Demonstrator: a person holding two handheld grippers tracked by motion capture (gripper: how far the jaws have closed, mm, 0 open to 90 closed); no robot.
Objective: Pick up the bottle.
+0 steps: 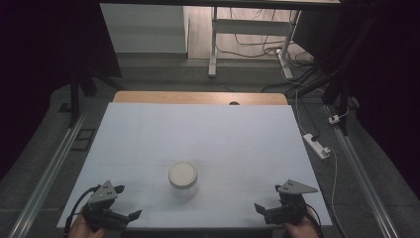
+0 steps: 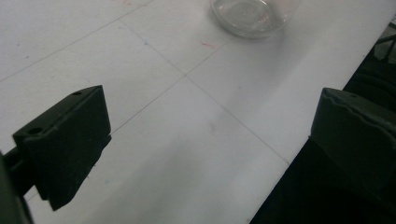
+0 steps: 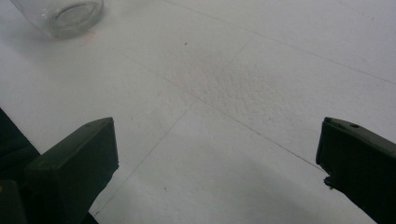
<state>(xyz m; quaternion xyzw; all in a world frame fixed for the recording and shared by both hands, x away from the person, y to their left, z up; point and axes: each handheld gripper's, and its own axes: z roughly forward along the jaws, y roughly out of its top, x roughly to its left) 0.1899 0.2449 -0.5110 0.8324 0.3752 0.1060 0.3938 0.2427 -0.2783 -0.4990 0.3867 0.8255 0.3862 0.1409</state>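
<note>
Right now your left tool (image 1: 130,216) sits at the near left corner of the white bench (image 1: 148,134), with its two black jaws spread wide and nothing between them. Your right tool (image 1: 261,210) sits at the near right corner, jaws just as wide apart and also empty. Both point inward, toward each other.

Between them, a little farther from you, the glass jar (image 1: 183,180) stands upright on the bench with its pale lid (image 1: 183,173) on top. It is well apart from both tools and touches neither. In the left gripper view you see its clear base (image 2: 250,16) at the top edge, beyond the open jaws; in the right gripper view it shows at the top left corner (image 3: 63,16). Thin pencil lines cross the bench under both tools.
</note>
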